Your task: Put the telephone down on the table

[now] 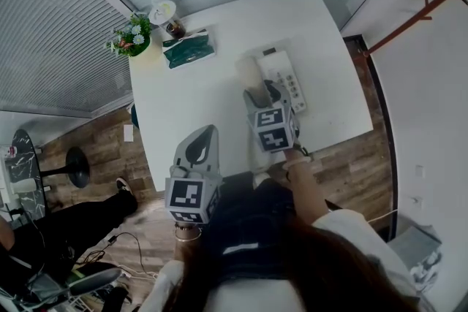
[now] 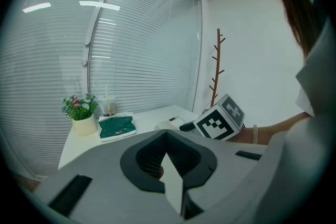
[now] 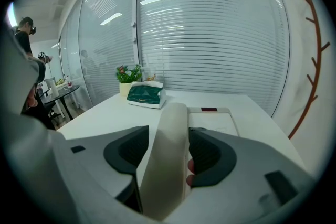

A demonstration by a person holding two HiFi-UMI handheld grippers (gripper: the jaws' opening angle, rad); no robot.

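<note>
The cream telephone handset [image 3: 168, 155] lies lengthwise between the jaws of my right gripper [image 3: 169, 131], its far end pointing at the telephone base [image 3: 215, 120]. A strip of white table shows between the left pad and the handset, so the jaws stand wide and do not press on it. In the head view the right gripper [image 1: 262, 93] sits over the handset [image 1: 250, 77], just left of the base [image 1: 285, 77] on the white table [image 1: 219, 25]. My left gripper [image 1: 207, 131] hovers at the table's near edge, jaws together with nothing in them [image 2: 167, 134].
At the table's far left corner stand a potted plant [image 1: 135, 36], a cup [image 1: 164, 13] and a green tissue pack [image 1: 189, 49]. A red-brown coat stand [image 1: 417, 14] rises at the right. A round dark side table [image 1: 25, 164] stands on the floor at the left.
</note>
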